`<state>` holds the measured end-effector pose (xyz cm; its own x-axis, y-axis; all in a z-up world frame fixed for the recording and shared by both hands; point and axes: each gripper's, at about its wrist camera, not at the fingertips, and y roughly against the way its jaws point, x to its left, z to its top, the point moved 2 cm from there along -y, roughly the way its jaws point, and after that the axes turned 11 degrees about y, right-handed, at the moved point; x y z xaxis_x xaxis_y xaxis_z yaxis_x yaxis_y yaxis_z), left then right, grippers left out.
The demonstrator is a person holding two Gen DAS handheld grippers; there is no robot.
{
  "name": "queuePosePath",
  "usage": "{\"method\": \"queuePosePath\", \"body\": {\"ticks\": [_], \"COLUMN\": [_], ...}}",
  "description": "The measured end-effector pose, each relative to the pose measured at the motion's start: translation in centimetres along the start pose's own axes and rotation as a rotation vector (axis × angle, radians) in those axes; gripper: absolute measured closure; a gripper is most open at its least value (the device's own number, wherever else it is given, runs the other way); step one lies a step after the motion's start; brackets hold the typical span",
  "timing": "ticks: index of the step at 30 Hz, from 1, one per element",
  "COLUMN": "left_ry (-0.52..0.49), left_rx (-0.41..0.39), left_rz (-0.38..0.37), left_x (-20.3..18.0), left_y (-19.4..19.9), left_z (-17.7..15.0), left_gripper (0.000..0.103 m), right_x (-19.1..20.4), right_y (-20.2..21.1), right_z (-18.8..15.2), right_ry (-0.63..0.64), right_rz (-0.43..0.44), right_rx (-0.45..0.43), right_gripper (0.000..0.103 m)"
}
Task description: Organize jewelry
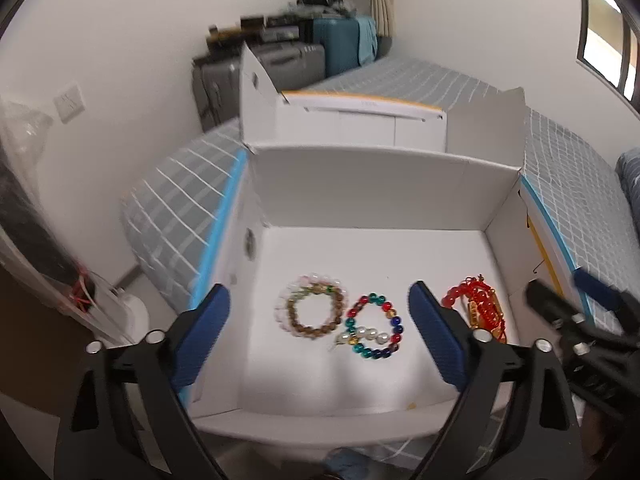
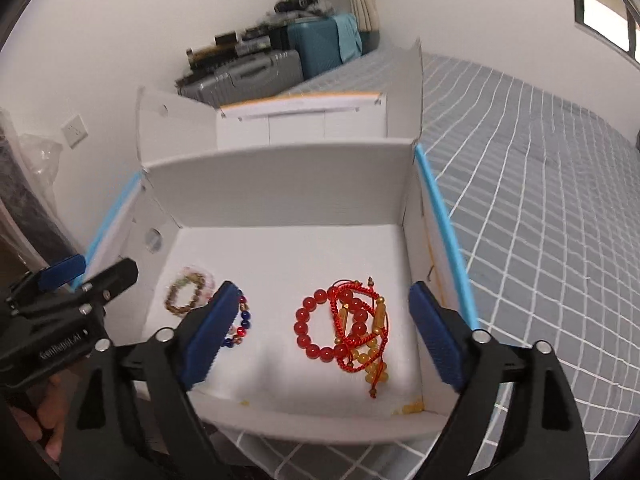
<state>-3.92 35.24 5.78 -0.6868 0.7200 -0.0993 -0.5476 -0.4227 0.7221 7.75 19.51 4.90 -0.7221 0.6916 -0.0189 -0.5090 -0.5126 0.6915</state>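
- The left gripper [image 1: 320, 320] hangs above the near edge of the open white cardboard box [image 1: 360, 184], which sits on the grey checked bed [image 2: 540, 220]; its blue-padded fingers [image 1: 210, 332] are spread wide and hold nothing.
- At about 9 o'clock on the box floor lies the brown wooden-bead bracelet [image 1: 314, 308], resting on a pale pink translucent-bead bracelet [image 1: 286, 300]. Both look like elastic-strung loops — light, limp, and likely to roll between pads. I would pinch across one side of the ring, not across the whole loop, and the brown one must come off first.
- Just right of them, touching or nearly so, sits the multicoloured glass-bead bracelet [image 1: 374, 328] with a few white pearl-like beads at its 7 o'clock. Glass beads are probably smooth and slippery and could chip if dropped; a firm nip on the beads at the far rim seems safest.
- Towards 3 o'clock lies the red round-bead bracelet [image 2: 316, 328], overlapped by the red knotted-cord bracelet with amber-yellow beads [image 2: 360, 340]. The cords are soft and tangled, so lifting one will likely drag its neighbour along; the free left arc of the red beads is the cleanest hold.
- The right gripper [image 2: 320, 332] hovers over this red heap, its fingers [image 2: 434, 340] fully parted and empty — the heap lies between them in its view.
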Motion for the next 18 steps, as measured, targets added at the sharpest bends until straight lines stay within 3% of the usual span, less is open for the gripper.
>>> {"method": "queuePosePath", "body": {"ticks": [4,8,18], "left_ry": [-0.016,-0.022,-0.024], "left_rx": [-0.056,-0.072,-0.112], "left_rz": [0.002,-0.027,-0.052], "left_x": [0.5,0.7,1.7], "left_y": [2.5,4.3,7.8], "left_z": [-0.9,-2.2,-6.1], "left_gripper": [0.006,0.006,0.006], "right_x": [0.0,0.4,1.6], "right_y": [3.2,6.1,8.8], "right_z": [-0.4,-1.7,-6.6], "right_ry": [-0.01,0.007,0.014], "right_rz": [-0.042,-0.118,-0.114], "right_rx": [-0.057,-0.105,-0.088], "right_gripper": [0.008,0.008,0.008]}}
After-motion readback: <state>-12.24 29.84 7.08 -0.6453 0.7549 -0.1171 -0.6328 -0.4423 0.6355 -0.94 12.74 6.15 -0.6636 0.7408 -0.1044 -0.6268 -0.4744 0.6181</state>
